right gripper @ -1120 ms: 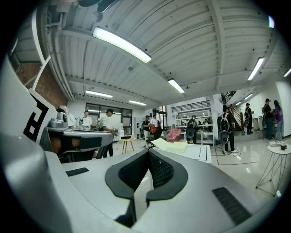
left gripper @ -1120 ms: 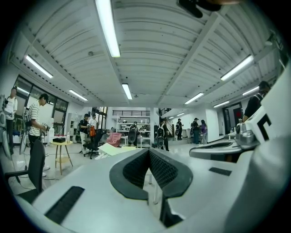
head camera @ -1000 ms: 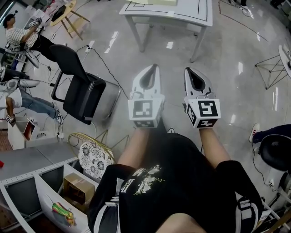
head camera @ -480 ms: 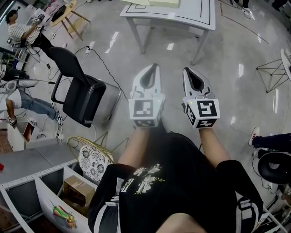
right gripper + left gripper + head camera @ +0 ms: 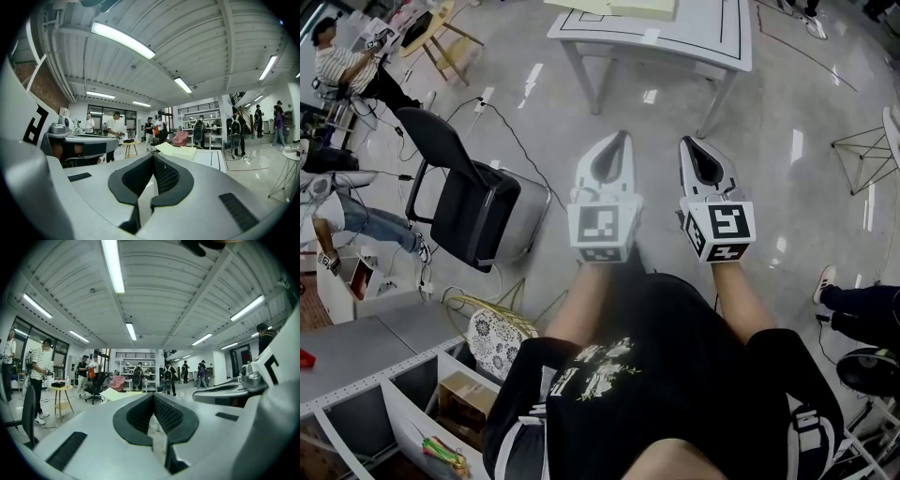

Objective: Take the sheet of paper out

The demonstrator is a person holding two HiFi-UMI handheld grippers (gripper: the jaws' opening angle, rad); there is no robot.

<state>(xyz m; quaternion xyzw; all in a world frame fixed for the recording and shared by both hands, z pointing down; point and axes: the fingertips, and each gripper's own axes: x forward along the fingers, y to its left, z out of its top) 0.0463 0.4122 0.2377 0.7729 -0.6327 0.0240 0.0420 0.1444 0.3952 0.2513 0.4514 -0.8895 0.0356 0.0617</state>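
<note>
Well ahead of my left gripper (image 5: 622, 137) and right gripper (image 5: 683, 142), both pressed together and empty, paper (image 5: 614, 7) lay on the surface (image 5: 712, 42).

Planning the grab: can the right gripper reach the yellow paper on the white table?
Probably not: the paper lies on the table, across open floor from the right gripper. Nothing blocks the way.

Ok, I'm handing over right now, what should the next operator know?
Left gripper: shut, empty, held out in front of the person.
Right gripper: shut, empty, beside it.
Paper: pale yellow sheets lie on the white table ahead, some way off across the floor.
Done: nothing yet.
Left: walk to the table, open a gripper, take the sheet out.
</note>
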